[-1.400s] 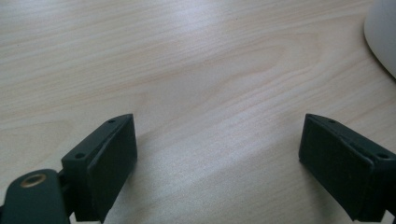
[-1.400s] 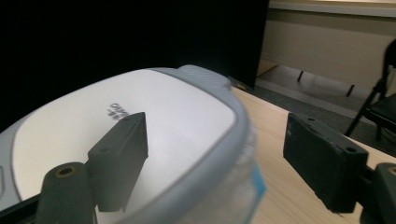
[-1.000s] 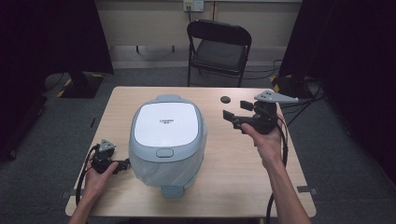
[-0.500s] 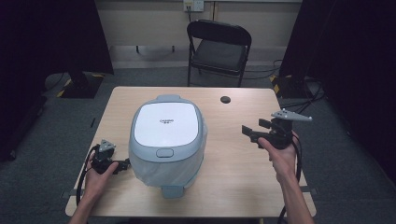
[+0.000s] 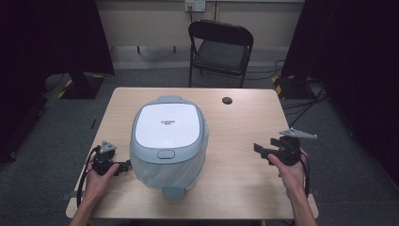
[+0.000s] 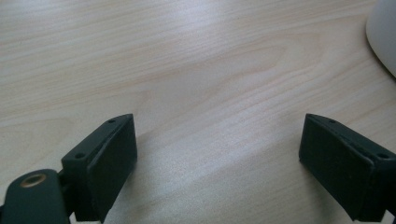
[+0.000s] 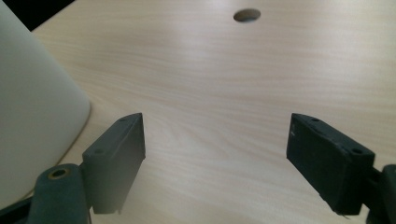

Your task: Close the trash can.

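A large pale-blue rice cooker (image 5: pixel 169 141) with a white lid stands shut in the middle of the wooden table (image 5: pixel 244 122). My left gripper (image 5: pixel 124 166) rests low on the table just left of the cooker's base, jaws wide apart over bare wood. In the left gripper view the gripper (image 6: pixel 217 158) holds nothing, and the cooker's wall (image 6: pixel 385 32) curves in at the top right. My right gripper (image 5: pixel 259 149) sits near the table's right front, pointing toward the cooker and apart from it. In the right gripper view that gripper (image 7: pixel 217 149) is open and empty, with the cooker's side (image 7: pixel 32 107) at the left.
A small dark round cable hole (image 5: pixel 227 100) lies in the table's far right part, also visible as the hole (image 7: pixel 247 15) ahead of the right jaws. A black folding chair (image 5: pixel 221 47) stands behind the table. Dark curtains flank both sides.
My right gripper has come back from the far right of the table toward the near edge and dropped lower. The left gripper and the cooker have stayed put.
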`<control>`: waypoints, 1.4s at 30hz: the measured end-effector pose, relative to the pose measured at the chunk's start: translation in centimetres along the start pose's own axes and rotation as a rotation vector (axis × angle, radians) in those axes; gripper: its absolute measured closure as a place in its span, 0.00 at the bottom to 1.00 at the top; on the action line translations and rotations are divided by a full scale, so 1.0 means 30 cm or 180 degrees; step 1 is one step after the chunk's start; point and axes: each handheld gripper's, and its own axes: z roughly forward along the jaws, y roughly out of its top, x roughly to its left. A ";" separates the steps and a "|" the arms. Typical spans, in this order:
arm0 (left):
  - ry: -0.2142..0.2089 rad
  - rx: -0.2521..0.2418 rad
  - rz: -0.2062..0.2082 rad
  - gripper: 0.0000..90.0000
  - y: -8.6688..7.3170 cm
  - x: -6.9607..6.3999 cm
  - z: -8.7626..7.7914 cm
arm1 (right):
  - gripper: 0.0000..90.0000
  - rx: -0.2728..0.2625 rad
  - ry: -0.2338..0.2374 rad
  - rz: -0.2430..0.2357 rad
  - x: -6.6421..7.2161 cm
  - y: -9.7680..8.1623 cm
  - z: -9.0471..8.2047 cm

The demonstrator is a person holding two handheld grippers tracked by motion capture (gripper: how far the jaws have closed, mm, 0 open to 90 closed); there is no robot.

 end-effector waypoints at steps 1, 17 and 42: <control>0.0000 0.0002 0.0002 0.12 0.000 0.000 0.000 | 0.20 0.0016 -0.0012 0.0026 -0.010 -0.016 0.005; 0.0000 0.0000 -0.0001 0.12 0.000 0.000 0.000 | 0.21 0.0369 -0.0321 0.0108 -0.095 -0.145 0.104; -0.0011 0.0001 -0.0004 0.12 0.000 0.001 0.000 | 0.16 0.0371 -0.0800 -0.0205 -0.070 -0.236 0.168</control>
